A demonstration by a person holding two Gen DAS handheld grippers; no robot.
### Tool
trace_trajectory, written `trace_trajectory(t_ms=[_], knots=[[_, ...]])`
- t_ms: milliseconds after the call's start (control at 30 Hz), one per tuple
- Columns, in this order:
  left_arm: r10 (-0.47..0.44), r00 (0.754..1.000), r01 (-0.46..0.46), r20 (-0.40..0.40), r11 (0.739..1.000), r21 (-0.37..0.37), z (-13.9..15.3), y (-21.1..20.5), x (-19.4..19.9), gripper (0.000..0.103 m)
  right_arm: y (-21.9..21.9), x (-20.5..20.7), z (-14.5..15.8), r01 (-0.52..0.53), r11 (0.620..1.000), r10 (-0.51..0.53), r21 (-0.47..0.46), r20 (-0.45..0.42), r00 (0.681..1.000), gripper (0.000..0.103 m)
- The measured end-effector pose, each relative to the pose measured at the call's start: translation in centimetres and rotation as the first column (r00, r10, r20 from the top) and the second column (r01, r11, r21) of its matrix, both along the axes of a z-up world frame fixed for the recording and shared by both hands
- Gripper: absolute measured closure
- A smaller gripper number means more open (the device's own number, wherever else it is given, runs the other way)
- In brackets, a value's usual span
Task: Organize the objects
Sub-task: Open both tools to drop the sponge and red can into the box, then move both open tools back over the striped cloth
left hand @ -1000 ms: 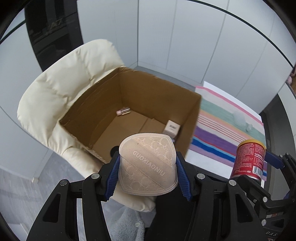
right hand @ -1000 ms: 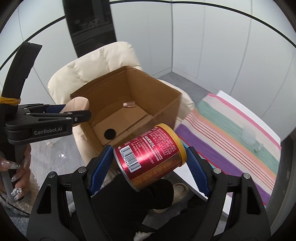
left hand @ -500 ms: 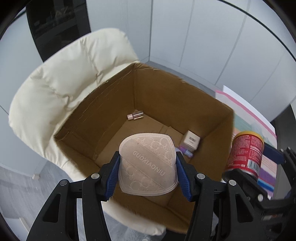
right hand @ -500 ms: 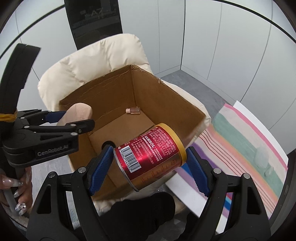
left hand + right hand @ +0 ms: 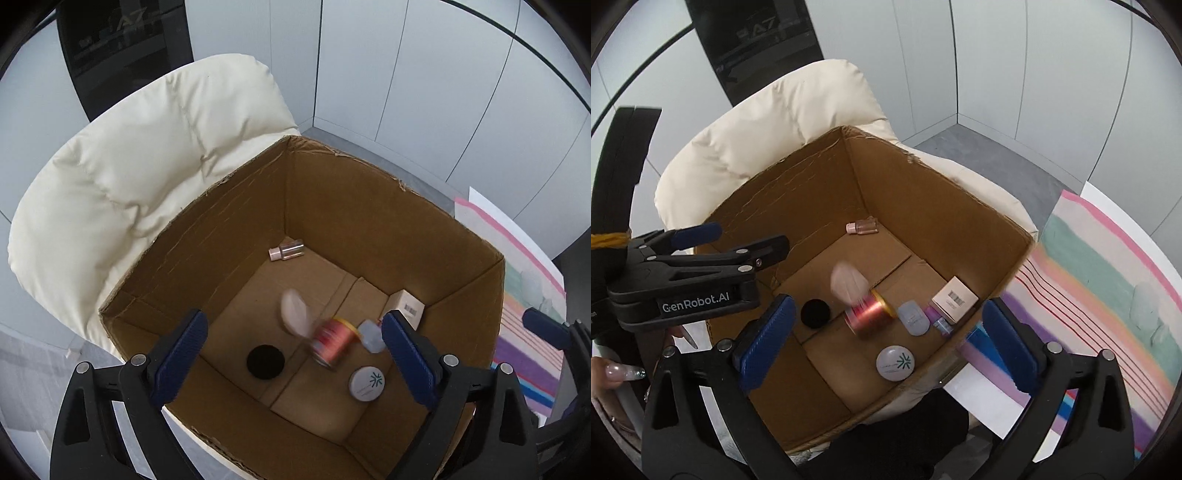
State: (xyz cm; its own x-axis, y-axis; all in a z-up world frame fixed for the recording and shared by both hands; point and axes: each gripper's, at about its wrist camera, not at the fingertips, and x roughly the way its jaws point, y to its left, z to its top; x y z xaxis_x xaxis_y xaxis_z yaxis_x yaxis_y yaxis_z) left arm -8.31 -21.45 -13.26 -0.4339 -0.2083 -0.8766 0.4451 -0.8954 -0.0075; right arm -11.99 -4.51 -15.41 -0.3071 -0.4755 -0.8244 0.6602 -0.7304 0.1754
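Observation:
An open cardboard box [image 5: 369, 206] [image 5: 923, 192] rests on a cream padded chair [image 5: 147, 166]. My left gripper [image 5: 295, 350] hangs above it, jaws opening, nothing between the pads. My right gripper [image 5: 886, 343] is also opening and empty. A pink beige pad [image 5: 295, 312] [image 5: 847, 282] and a red can [image 5: 330, 341] [image 5: 870, 312] appear blurred, low inside the box. The left gripper [image 5: 746, 240] also shows at the left of the right wrist view.
On the box floor lie a black disc [image 5: 815, 313], a white round compact [image 5: 895, 363], a pale blue case [image 5: 913, 317], a small white carton [image 5: 955, 297] and a little pink bottle [image 5: 862, 226]. A striped cloth [image 5: 1108, 295] lies right of the chair. A hand [image 5: 617, 369] holds the left gripper.
Both grippers moved over the box and opened. The pad left the left gripper and the can left the right one; both now show blurred inside the box.

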Motion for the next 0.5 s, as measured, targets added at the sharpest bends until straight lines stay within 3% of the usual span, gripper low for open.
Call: trace_trajectory(t_ms=[500], knots=[[-0.046, 0.999, 0.046, -0.004, 0.999, -0.023, 0.1, 2.0, 0.0, 0.007, 1.6, 0.7, 1.1, 0.020, 1.000, -0.019, 0.008, -0.042, 0.999, 0.001]])
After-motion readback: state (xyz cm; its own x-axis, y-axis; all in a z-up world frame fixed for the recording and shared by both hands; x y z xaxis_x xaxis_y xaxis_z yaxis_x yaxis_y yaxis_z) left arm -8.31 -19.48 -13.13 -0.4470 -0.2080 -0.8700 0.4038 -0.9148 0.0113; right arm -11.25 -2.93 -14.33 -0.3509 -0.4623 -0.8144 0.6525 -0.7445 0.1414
